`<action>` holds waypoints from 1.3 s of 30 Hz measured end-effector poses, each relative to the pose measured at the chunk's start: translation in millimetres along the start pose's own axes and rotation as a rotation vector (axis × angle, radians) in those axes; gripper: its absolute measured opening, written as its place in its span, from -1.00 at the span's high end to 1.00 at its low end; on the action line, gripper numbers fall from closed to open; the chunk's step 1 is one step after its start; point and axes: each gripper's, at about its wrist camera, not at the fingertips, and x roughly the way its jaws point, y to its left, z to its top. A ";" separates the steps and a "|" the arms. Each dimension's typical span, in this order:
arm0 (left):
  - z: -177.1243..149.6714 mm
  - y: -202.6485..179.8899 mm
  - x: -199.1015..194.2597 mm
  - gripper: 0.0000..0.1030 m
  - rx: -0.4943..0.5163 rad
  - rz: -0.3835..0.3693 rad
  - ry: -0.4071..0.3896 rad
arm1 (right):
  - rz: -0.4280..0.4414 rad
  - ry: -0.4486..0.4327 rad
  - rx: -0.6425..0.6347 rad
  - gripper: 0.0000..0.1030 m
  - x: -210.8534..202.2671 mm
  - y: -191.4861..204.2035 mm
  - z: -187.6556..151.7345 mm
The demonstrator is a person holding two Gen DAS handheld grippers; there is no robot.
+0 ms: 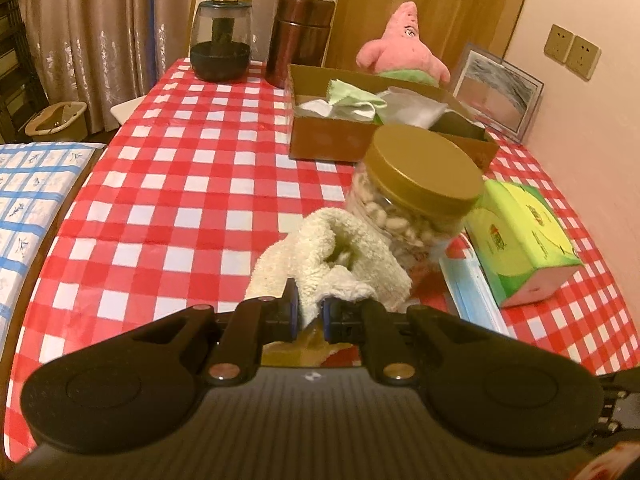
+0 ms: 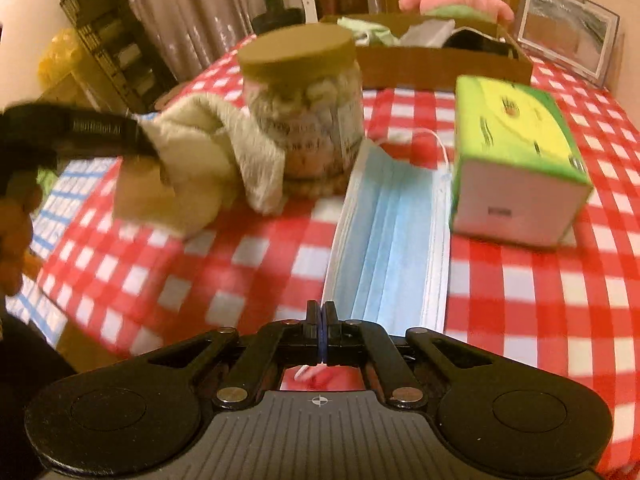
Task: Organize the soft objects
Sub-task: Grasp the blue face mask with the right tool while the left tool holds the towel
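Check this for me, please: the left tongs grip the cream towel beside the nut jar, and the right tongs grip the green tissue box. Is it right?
Not fully. The left tongs do grip the cream towel beside the nut jar. The right tongs, however, are shut at the near edge of the blue face mask, not on the green tissue box, which stands apart on the tablecloth. The right wrist view shows this.

Right gripper (image 2: 322, 322) with its fingers pressed together, no gap between the pads. A blue face mask (image 2: 390, 236) lies flat on the checked tablecloth (image 2: 540, 300) just ahead and right of the fingertips. Ahead and left, the left gripper (image 2: 150, 148) clamps a cream towel (image 2: 208, 160) raised beside a gold-lidded jar (image 2: 304, 108). A green tissue box (image 2: 516, 156) sits ahead right.
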 end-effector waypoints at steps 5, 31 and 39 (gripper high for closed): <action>-3.5 -3.2 -0.6 0.81 0.007 -0.001 0.011 | -0.011 0.005 0.012 0.96 -1.2 -1.2 -9.0; -2.3 -8.1 8.2 0.81 0.040 -0.023 0.023 | -0.213 -0.059 0.177 -0.52 46.1 -34.9 20.3; -3.7 -10.0 6.6 0.81 0.048 -0.011 0.031 | -0.224 -0.045 0.082 0.38 46.7 -19.5 18.9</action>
